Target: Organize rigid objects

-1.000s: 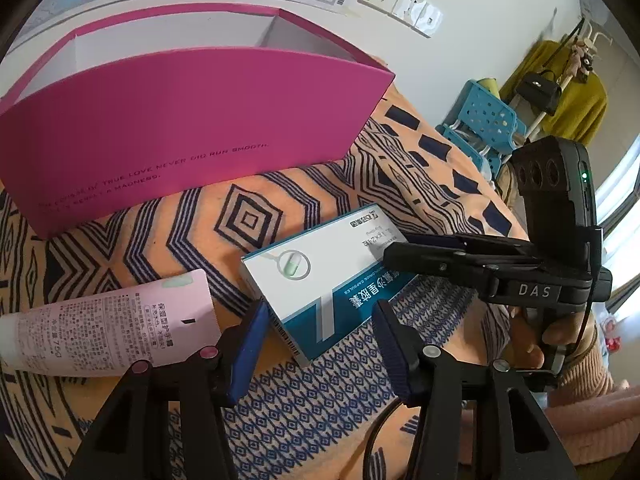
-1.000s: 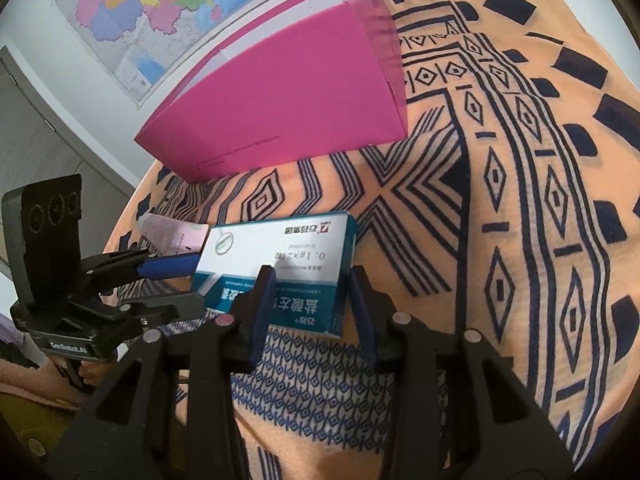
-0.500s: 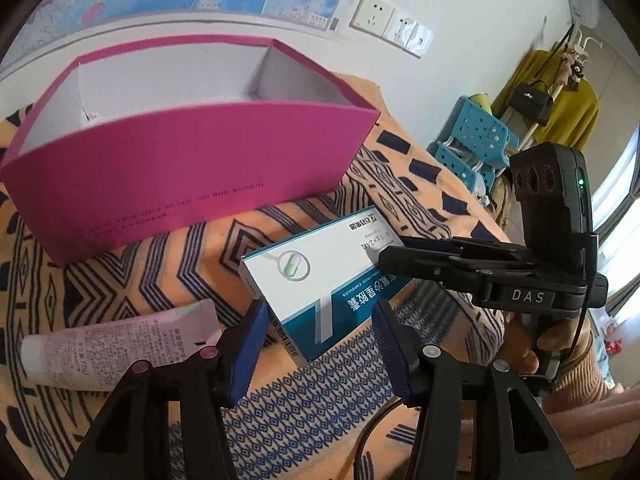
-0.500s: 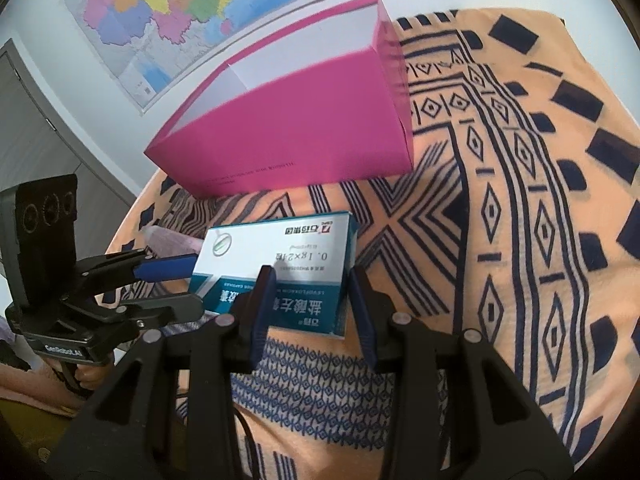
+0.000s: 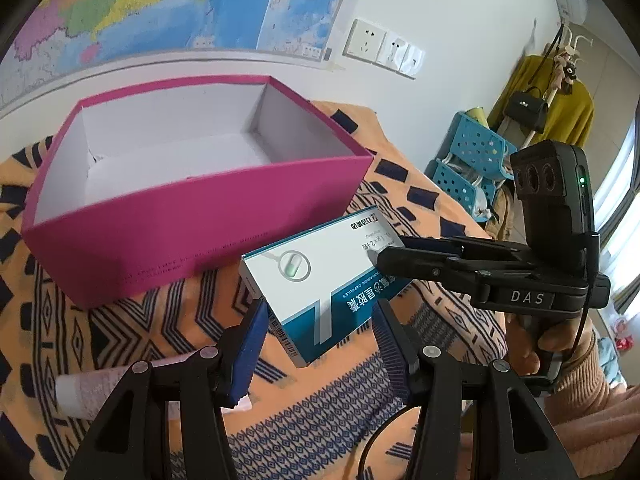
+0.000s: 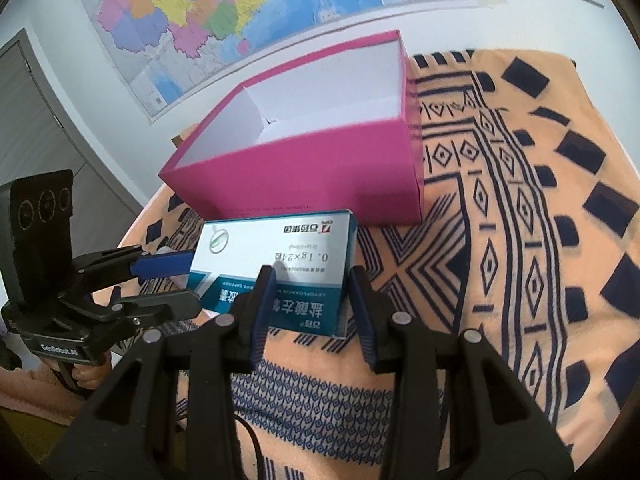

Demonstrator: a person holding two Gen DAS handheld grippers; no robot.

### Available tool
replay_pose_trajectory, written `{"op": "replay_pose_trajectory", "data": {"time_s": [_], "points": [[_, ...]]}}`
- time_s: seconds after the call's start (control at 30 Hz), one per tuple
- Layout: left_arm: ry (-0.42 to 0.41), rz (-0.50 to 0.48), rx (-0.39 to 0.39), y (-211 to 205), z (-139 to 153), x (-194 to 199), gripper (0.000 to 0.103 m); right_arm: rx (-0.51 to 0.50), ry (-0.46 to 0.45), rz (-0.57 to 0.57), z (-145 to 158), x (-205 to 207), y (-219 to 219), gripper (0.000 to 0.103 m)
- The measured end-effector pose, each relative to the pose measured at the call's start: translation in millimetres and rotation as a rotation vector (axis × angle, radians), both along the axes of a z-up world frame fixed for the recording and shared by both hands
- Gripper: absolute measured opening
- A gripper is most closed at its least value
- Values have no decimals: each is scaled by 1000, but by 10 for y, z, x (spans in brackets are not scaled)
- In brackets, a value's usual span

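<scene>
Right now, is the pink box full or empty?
Empty, as far as shows. The pink box is open on top, and only its bare white floor and walls show inside. The medicine box is outside it, in front.

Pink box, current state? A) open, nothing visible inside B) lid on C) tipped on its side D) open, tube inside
A: the pink box stands open-topped with only bare white interior showing in both views; the medicine box is in front of it, between both grippers' fingers.

The medicine carton (image 5: 320, 276) sits before the open box (image 5: 192, 216), tube (image 5: 104, 384) left.
</scene>
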State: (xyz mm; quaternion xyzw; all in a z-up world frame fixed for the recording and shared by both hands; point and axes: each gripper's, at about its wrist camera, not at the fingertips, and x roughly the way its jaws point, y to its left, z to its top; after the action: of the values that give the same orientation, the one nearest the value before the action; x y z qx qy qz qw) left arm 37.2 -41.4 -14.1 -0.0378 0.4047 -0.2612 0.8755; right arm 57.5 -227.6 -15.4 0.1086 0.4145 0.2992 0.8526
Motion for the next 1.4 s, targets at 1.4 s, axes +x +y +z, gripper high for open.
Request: {"op": "replay_pose_trajectory", "data": {"time_s": [1.4], "points": [[-162, 34, -7, 3, 536, 195, 55, -12, -171, -4, 617, 272, 37, 41]]}}
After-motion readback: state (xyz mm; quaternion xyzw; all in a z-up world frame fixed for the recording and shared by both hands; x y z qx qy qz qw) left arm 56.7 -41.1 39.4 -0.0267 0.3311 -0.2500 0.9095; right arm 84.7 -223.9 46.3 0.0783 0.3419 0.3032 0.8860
